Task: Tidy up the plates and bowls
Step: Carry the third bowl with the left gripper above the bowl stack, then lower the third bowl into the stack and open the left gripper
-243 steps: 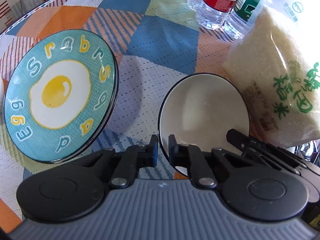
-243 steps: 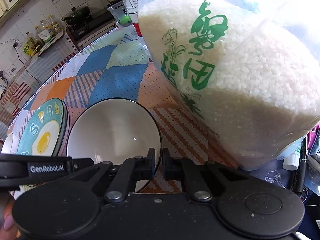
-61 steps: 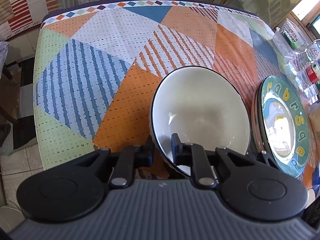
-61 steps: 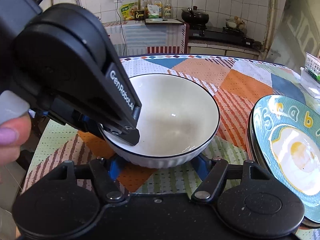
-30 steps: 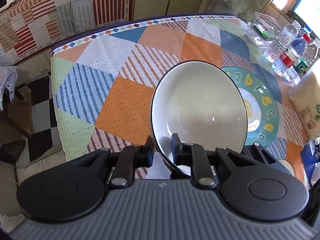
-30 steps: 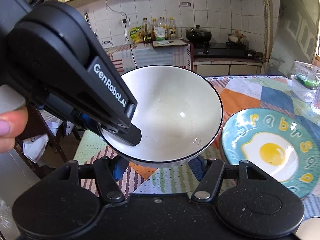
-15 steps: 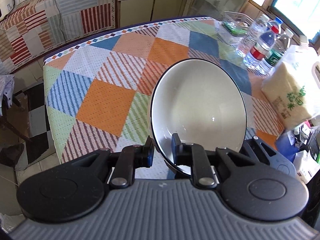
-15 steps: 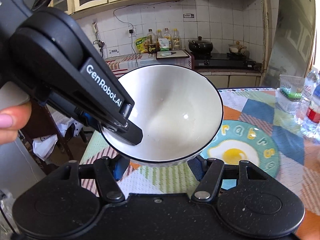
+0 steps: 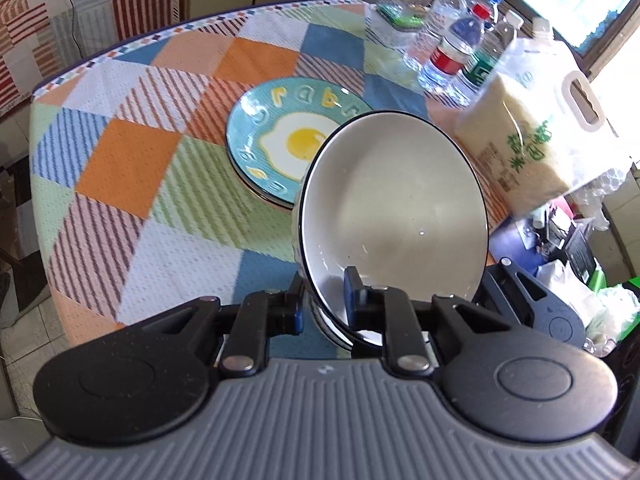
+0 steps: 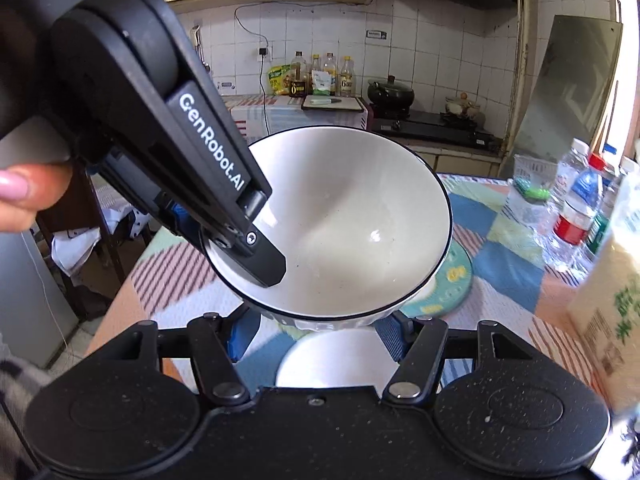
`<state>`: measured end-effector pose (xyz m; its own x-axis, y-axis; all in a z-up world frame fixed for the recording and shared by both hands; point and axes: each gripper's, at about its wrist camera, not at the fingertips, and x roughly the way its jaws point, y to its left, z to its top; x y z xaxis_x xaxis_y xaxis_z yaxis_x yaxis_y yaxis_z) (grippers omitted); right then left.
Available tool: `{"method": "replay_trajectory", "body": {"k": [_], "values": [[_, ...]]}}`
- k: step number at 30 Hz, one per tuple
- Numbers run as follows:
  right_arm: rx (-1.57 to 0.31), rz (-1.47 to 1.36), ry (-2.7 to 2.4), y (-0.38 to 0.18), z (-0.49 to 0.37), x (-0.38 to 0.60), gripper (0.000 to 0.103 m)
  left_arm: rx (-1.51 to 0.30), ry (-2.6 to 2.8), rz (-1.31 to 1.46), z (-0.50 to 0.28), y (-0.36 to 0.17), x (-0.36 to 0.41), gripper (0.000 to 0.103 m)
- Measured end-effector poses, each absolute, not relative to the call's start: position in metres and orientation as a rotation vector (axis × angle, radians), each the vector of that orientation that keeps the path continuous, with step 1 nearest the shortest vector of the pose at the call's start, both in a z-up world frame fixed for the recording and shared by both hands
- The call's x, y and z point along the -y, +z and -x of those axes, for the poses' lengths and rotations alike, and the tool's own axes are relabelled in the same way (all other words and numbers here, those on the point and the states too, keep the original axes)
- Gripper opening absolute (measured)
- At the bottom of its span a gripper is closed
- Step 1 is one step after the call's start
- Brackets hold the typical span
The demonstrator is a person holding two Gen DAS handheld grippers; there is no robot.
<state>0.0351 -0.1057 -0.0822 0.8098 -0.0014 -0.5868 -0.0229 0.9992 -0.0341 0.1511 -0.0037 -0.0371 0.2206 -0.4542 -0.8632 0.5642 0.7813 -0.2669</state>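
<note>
Over the last half second you have swung the white bowl (image 9: 394,216) across so the egg plate (image 9: 280,140) shows at its 10 o'clock in the left wrist view, where the bowl hid it a moment ago. Your left gripper (image 9: 322,300) stays clamped on the near rim, one finger inside and one outside. Your right gripper (image 10: 316,330) stays wide apart, its fingers flanking the bowl's base; you cannot tell whether they touch it. I judge you are carrying the bowl to a resting place near the plates.

A pale round shape (image 10: 336,356) sits under the bowl in the right wrist view, perhaps a second bowl, mostly hidden. The rice bag (image 9: 536,136) at 2 o'clock and the bench (image 9: 128,168) are motion-blurred.
</note>
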Motion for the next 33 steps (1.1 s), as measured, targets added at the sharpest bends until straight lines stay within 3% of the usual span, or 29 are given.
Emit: {"method": "replay_trajectory", "body": {"k": [17, 33], "values": [[-0.762, -0.019, 0.048, -0.111, -0.002, 0.129, 0.068, -1.344, -0.654, -0.112, -0.143, -0.091, 0.024, 0.017], [-0.808, 0.077, 0.000, -0.116, 0.001, 0.123, 0.072, -1.367, -0.581, -0.179, -0.143, -0.113, 0.040, 0.021]]}}
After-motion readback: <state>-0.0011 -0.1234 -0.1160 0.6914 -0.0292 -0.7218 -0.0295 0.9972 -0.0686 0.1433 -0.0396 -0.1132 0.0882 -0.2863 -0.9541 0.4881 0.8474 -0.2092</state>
